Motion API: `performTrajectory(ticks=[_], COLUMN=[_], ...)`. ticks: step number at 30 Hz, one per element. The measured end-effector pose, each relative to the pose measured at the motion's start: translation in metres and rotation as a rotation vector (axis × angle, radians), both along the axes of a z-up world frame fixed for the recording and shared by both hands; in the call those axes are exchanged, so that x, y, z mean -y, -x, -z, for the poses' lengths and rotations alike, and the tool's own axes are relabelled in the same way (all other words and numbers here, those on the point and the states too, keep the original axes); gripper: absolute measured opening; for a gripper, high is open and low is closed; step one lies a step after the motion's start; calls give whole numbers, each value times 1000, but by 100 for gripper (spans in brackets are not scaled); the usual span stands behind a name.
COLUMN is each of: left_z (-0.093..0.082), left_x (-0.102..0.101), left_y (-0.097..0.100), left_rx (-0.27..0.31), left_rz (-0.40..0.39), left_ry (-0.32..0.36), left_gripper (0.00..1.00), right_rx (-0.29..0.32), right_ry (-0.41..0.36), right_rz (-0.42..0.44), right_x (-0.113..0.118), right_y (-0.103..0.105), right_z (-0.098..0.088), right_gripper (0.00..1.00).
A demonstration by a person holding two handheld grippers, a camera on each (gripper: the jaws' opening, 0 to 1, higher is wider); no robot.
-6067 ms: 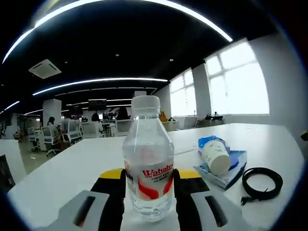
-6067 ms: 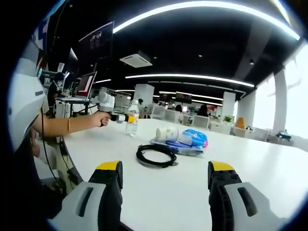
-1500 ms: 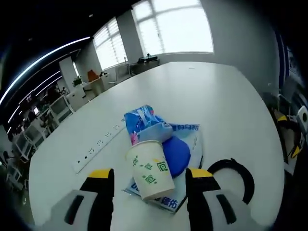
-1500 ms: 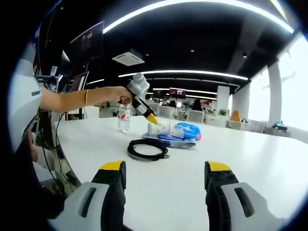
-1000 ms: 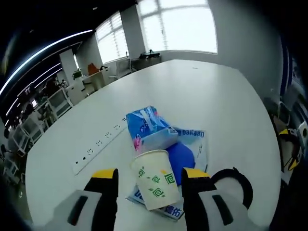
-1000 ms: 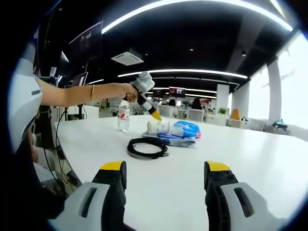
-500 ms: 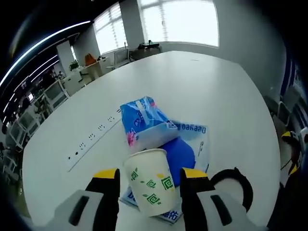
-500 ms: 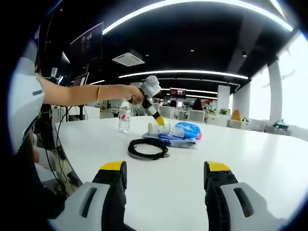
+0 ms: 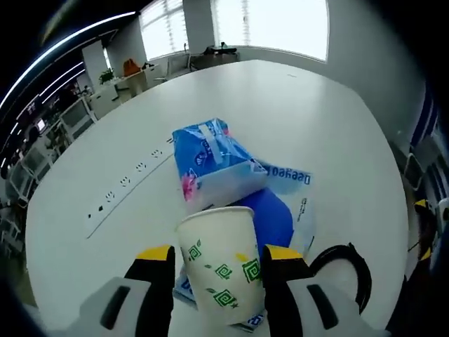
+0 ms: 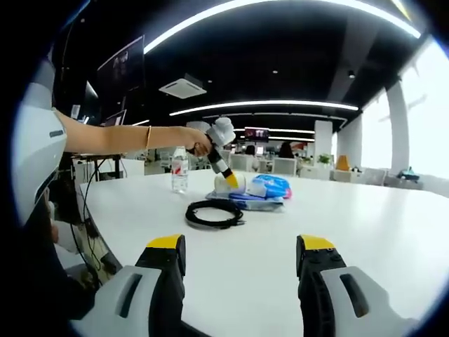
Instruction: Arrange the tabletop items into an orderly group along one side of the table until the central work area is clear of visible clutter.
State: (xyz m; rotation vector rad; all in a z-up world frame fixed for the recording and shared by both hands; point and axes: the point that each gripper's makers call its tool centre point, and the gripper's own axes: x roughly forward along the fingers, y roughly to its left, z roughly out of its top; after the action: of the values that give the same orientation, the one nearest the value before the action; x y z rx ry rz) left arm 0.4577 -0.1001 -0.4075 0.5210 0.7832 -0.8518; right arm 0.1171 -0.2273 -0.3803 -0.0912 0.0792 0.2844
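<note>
A white paper cup (image 9: 221,270) with green marks lies on a blue pouch (image 9: 277,217), and my left gripper (image 9: 219,258) is shut on it, a jaw against each side. Just beyond the cup lies a blue tissue pack (image 9: 214,165). A black cable coil (image 9: 349,275) lies to the right. In the right gripper view, a person's arm (image 10: 119,139) holds the left gripper (image 10: 223,160) down on the cup (image 10: 229,183). Near it are the tissue pack (image 10: 270,186), the coil (image 10: 214,213) and a water bottle (image 10: 179,172). My right gripper (image 10: 240,246) hangs open over the near table.
A white power strip (image 9: 130,186) is set into the white table (image 9: 302,112) left of the tissue pack. Office chairs and desks stand beyond the far edge. The table edge and a cable hanging off it are at the left of the right gripper view.
The left gripper has come closer to the cup and its jaws have narrowed onto the cup's sides. The right gripper has stayed put, still open.
</note>
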Motion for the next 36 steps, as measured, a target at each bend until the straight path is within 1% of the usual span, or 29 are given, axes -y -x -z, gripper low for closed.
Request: performTrajectory(ticks=[8, 12, 18, 20, 23, 26, 27, 31, 34, 35, 36], left_z=[6, 5, 3, 1, 0, -1, -1, -5, -11, -13, -15], left_x=[5, 4, 3, 3, 2, -1, -2, -1, -3, -4, -4], left_y=[5, 3, 3, 4, 7, 7, 8, 10, 8, 9, 10], left_rx=[-21, -9, 17, 31, 30, 50, 49, 59, 96, 113, 127], left_rz=[15, -5, 3, 16, 22, 16, 17, 22, 7, 13, 9], left_ry=[-12, -3, 15, 26, 49, 66, 72, 122, 155, 163, 184], left_gripper=[48, 47, 45, 45, 44, 44, 44, 44, 44, 44, 44], right_rx=[-14, -13, -8, -11, -17, -17, -15, -9, -16, -20, -22], right_ry=[-3, -3, -9, -9, -6, 1, 3, 6, 7, 9, 13], right_rz=[4, -2, 6, 10, 14, 10, 8, 3, 2, 1, -1], right_x=[1, 0, 3, 4, 5, 4, 3, 1, 1, 0, 0], right_y=[-1, -1, -1, -1, -1, -1, -1, -3, -5, -5, -6], right_z=[4, 4, 3, 3, 4, 2, 2, 0, 1, 2, 2], right_gripper=[60, 60, 60, 60, 60, 60, 60, 60, 60, 60, 60])
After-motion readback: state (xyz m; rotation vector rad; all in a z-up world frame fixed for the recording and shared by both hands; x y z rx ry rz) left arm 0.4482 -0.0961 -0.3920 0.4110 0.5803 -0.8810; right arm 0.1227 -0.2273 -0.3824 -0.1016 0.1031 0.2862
